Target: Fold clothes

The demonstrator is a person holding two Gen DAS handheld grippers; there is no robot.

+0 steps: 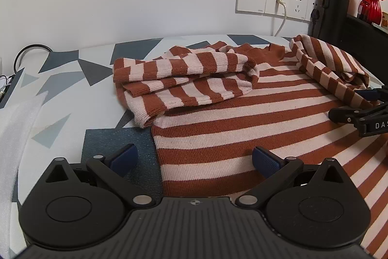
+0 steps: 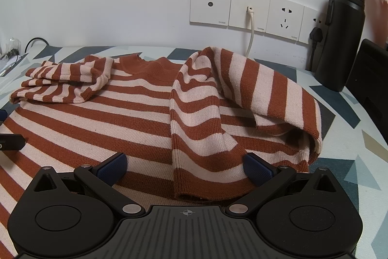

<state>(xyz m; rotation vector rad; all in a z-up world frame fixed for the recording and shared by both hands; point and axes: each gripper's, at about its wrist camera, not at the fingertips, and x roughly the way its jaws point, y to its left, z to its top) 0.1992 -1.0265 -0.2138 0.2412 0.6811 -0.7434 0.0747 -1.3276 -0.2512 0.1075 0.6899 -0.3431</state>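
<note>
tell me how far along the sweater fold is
Done: both sleeves of the rust and cream striped knit sweater lie folded in over its body, the left sleeve and the right sleeve. In hand: nothing; the left claw and right claw are open above it. Left: folding the body up.

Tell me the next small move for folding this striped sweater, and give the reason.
Probably lower both open grippers onto the hem and pinch it. Both sleeves, the left sleeve and the right sleeve, already lie folded over the striped sweater, so the body fold seems due. The left hand-held gripper and right hand-held gripper hang open at the near edge, holding nothing.
</note>
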